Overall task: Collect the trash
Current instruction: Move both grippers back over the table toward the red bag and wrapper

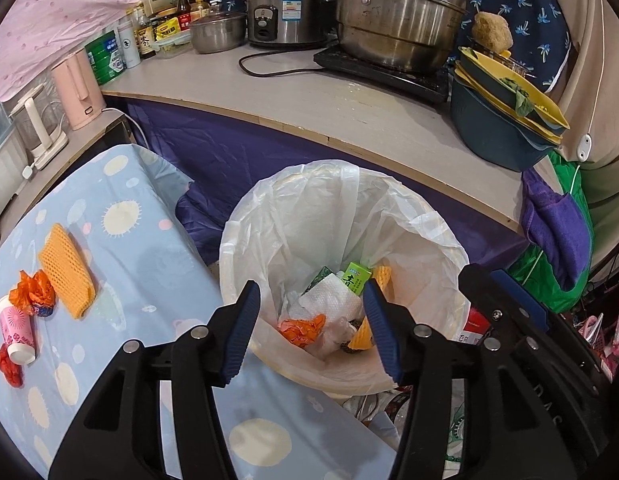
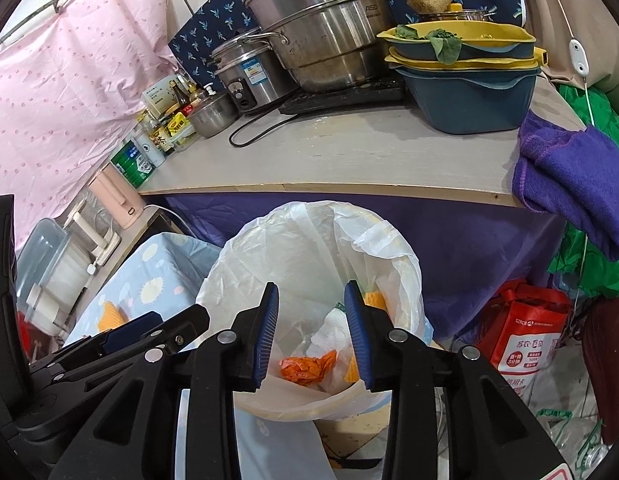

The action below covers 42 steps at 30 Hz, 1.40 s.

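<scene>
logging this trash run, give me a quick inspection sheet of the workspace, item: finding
surface: blue patterned table cloth, trash still lying on its left part
job's things: lined trash bin holds an orange wrapper, paper towel and green carton; on the cloth remain an orange mesh sponge, orange wrapper ball, pink cup and red scrap
clutter: steel pots, rice cooker, bottles, stacked basins
grippers: left gripper and right gripper both open, empty, over the bin
cables: black cord on the counter
surroundings: pink curtain, purple towel
</scene>
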{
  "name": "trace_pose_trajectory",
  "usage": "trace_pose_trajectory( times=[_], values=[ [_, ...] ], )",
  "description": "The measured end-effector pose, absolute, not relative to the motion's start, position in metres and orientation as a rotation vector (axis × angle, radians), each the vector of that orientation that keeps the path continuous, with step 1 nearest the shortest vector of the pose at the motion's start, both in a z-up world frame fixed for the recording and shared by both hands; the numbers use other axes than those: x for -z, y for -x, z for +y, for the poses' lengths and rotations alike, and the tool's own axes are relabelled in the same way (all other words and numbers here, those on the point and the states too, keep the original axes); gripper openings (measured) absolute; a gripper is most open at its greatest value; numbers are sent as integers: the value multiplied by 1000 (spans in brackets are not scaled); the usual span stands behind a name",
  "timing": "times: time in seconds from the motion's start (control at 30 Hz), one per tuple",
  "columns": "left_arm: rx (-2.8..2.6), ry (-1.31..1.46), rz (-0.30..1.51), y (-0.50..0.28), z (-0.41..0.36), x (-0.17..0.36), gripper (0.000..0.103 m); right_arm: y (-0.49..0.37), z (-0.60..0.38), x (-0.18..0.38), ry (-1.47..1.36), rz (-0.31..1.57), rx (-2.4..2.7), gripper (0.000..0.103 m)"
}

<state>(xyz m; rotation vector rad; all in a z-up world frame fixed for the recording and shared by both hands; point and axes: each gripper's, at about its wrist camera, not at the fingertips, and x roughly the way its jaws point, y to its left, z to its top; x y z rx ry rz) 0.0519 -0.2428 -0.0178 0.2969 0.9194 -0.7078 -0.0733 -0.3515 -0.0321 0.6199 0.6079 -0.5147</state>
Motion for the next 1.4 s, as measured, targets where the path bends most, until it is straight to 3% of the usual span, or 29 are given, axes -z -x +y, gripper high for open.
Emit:
trace_pose_trajectory(
  times=[0.5, 0.6, 0.93, 1.4],
  values=[
    [582, -166, 929, -74, -157, 11, 52, 45, -298, 14, -537, 623, 426, 39],
    [533, -123, 926, -81, -129, 10, 61, 33, -281, 13, -514, 637, 394, 39],
    [366, -1, 934, -106, -33, 11, 72, -11, -213, 14, -434, 693, 274, 41],
    [150, 151, 1002, -137, 92, 42, 72, -68, -123, 30, -344, 773, 130, 44]
  ],
)
